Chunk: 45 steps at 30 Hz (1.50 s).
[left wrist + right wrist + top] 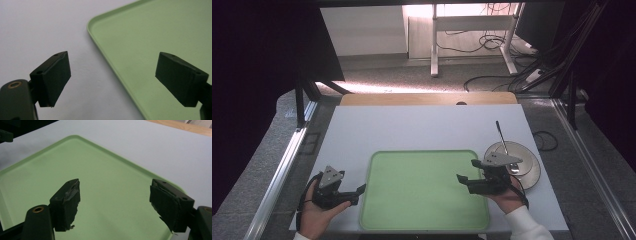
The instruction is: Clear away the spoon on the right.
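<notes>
A pale green tray lies flat on the white table top, near its front edge. My left gripper is held just off the tray's left rim, jaws wide apart with nothing between them. In the left gripper view the tray's rim runs between the two black pads. My right gripper hovers over the tray's right side, also open and empty. The right gripper view looks across the bare tray floor. A silver plate with a dark-handled utensil sits right of the tray.
The white table top has a wooden strip at its far edge. Metal rails flank the table on both sides. Cables and desk legs stand on the floor beyond.
</notes>
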Tool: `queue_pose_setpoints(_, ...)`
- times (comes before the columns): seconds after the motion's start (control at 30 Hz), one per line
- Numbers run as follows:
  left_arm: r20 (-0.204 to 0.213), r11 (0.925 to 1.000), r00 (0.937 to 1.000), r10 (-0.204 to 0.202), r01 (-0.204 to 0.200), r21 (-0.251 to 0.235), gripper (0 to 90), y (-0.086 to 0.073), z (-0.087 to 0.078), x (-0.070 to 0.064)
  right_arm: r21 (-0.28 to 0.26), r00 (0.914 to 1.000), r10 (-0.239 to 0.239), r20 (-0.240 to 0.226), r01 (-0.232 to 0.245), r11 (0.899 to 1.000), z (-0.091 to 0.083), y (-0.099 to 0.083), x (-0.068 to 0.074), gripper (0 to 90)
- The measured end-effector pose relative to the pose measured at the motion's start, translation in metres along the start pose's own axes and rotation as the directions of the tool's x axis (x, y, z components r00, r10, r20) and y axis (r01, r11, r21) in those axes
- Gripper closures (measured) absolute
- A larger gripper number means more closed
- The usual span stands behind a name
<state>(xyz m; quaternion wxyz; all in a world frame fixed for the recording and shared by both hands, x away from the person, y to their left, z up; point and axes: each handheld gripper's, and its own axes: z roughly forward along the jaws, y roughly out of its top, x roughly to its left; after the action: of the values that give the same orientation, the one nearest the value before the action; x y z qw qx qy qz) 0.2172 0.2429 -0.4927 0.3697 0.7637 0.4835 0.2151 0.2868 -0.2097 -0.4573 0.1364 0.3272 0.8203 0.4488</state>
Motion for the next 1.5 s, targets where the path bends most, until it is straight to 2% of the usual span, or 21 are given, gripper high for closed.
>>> queue_pose_setpoints(0.1, 0.004, 0.9997, 0.9998, -0.022, 0.022, 0.010, 12.8, -0.004, 0.004, 0.002, 0.017, 1.0000, -0.002, 0.007, 0.002, 1.000, 0.003, -0.001, 0.000, 24.7)
queue_pose_setpoints(0.23, -0.010, 0.9995, 0.9996, -0.028, 0.028, 0.016, 13.1, -0.007, 0.008, 0.002, 0.027, 0.9999, 0.000, 0.011, -0.001, 1.000, 0.004, -0.001, 0.000, 24.7)
queue_pose_setpoints(0.43, -0.013, 0.9993, 0.9992, -0.037, 0.037, 0.000, 13.7, -0.010, 0.007, 0.001, 0.027, 0.9999, -0.001, 0.012, 0.000, 1.000, 0.004, 0.000, 0.002, 24.7)
queue_pose_setpoints(0.73, 0.004, 0.9991, 0.9991, -0.043, 0.043, -0.002, 14.1, -0.009, 0.012, 0.003, 0.048, 0.9999, -0.002, 0.014, 0.002, 0.999, 0.008, -0.002, 0.005, 24.8)
queue_pose_setpoints(0.8, 0.006, 0.9994, 0.9994, -0.033, 0.033, -0.003, 14.1, -0.008, 0.012, 0.002, 0.051, 0.9998, -0.004, 0.017, 0.003, 0.999, 0.008, -0.002, 0.005, 25.0)
queue_pose_setpoints(1.17, 0.009, 0.9995, 0.9995, -0.032, 0.032, -0.004, 14.1, -0.005, 0.015, 0.002, 0.025, 0.9999, 0.014, 0.009, -0.014, 1.000, 0.003, 0.006, 0.002, 27.6)
queue_pose_setpoints(1.33, 0.005, 0.9998, 0.9998, -0.020, 0.020, 0.003, 14.1, -0.007, 0.016, 0.002, 0.018, 1.0000, 0.004, 0.004, -0.004, 1.000, 0.004, 0.012, 0.002, 27.6)
queue_pose_setpoints(1.5, 0.004, 0.9996, 0.9996, -0.030, 0.030, -0.001, 14.1, -0.008, 0.014, 0.002, 0.014, 1.0000, 0.003, -0.005, -0.003, 1.000, 0.004, 0.017, 0.001, 27.7)
